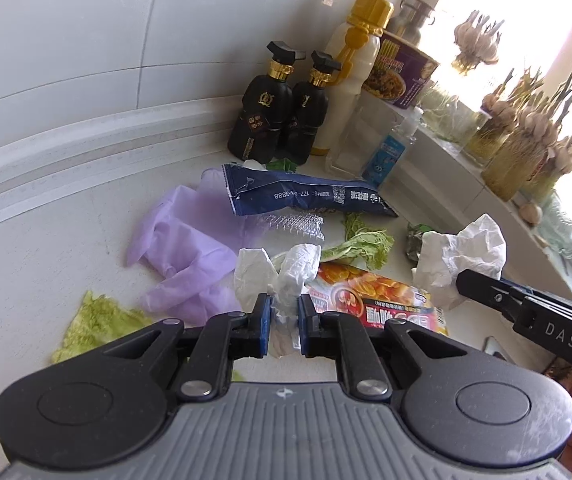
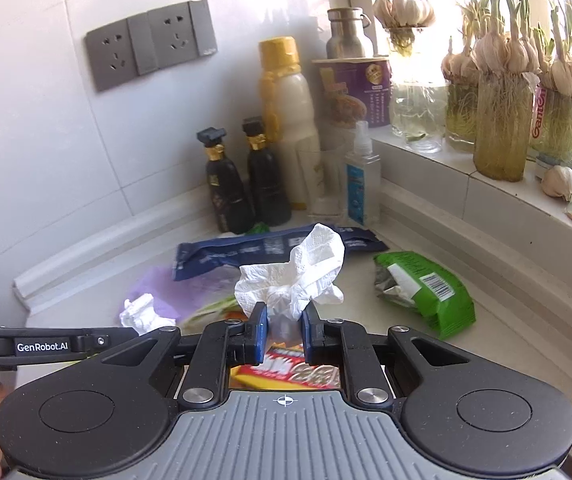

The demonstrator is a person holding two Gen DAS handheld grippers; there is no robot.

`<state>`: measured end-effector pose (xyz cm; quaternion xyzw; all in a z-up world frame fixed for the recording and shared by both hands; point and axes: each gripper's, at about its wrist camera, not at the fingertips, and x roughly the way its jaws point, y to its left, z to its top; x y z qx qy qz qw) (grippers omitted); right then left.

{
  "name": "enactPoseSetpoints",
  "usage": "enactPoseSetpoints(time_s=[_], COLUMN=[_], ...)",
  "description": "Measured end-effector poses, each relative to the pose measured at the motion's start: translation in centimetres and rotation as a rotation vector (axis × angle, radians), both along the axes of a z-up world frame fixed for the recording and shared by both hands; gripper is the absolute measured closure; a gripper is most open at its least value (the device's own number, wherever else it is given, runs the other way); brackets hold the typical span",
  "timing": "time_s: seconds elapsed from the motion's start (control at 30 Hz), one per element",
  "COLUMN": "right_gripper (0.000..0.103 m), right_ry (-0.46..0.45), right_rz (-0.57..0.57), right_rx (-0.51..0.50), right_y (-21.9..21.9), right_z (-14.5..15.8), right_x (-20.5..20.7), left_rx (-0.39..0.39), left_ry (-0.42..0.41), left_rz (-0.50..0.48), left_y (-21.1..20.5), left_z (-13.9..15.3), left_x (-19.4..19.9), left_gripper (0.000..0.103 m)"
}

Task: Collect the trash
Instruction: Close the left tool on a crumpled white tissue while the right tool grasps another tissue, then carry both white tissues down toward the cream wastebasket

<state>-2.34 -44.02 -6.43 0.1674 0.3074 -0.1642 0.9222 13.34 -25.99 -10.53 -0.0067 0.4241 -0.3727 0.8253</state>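
Note:
On the white counter [image 1: 46, 220] trash lies scattered: a purple glove [image 1: 190, 252], a blue wrapper [image 1: 305, 196], cabbage leaves [image 1: 361, 240], an orange snack packet [image 1: 373, 296] and a green packet [image 2: 425, 292]. My left gripper [image 1: 284, 316] is shut on a crumpled white tissue [image 1: 282, 268], held just above the litter. My right gripper [image 2: 284, 316] is shut on a second, larger white tissue [image 2: 301, 276], which is lifted clear of the counter. In the left wrist view the right gripper [image 1: 465, 282] comes in from the right with its tissue [image 1: 461, 256].
Two black bottles [image 1: 270, 120], a white bottle with a yellow cap [image 1: 349, 72], a noodle cup [image 1: 401, 76] and a spray bottle [image 2: 359, 184] stand in the back corner. Jars of sprouting garlic [image 2: 501, 120] line the sill on the right. Wall sockets [image 2: 150, 44] sit above.

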Motion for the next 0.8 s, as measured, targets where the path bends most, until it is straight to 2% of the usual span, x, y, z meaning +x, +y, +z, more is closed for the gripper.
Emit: enactPoseSetpoints(time_s=[0.43, 0.8], right_gripper=[0.088, 0.088], right_ry=[0.044, 0.135], right_rz=[0.071, 0.194], right_rx=[0.051, 0.059], right_y=[6.5, 13.6], right_z=[1.4, 0.9], right_x=[-2.1, -2.2], left_rx=[-0.054, -0.079], left_ry=[0.046, 0.089], left_rz=[-0.015, 0.05], left_y=[6.8, 13.3], left_z=[1.1, 0.5], left_x=[-1.3, -2.0], left_gripper=[0.09, 0.09])
